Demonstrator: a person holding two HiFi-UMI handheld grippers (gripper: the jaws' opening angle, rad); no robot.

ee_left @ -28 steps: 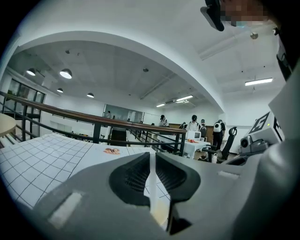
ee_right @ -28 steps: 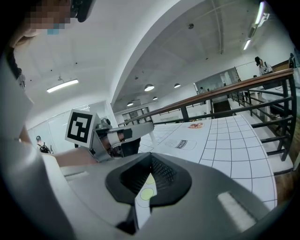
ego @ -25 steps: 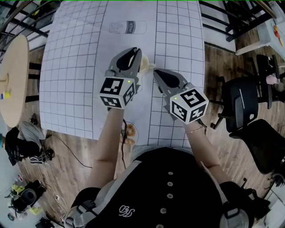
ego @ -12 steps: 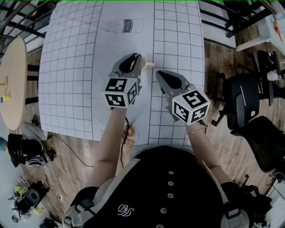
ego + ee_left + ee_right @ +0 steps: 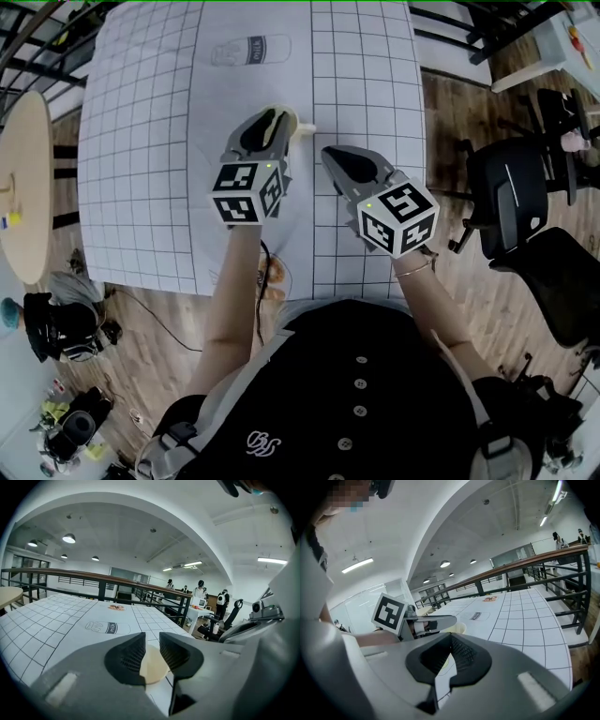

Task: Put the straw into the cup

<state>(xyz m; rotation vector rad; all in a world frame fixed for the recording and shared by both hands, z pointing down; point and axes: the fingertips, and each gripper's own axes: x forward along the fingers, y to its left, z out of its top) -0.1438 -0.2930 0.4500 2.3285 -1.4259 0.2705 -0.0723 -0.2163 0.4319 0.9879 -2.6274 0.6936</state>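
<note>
White grid-printed cloth covers the worktop (image 5: 141, 141), and near its middle stands the pale cream paper cup (image 5: 152, 667), seemingly upright with its mouth up, as it must be to take a straw. The spot looks easy for both hands to reach. On either side of the cup are the jaws of the left claw (image 5: 151, 637), which have just been opening. They are apart, and the ribbed pads seem to be off the cup's wall. Just to the right hovers the right claw (image 5: 451, 637), its jaws together at the tips with nothing visible between them. No view shows the straw itself. Farther up the cloth lies a printed milk-bottle outline (image 5: 250, 50).
</note>
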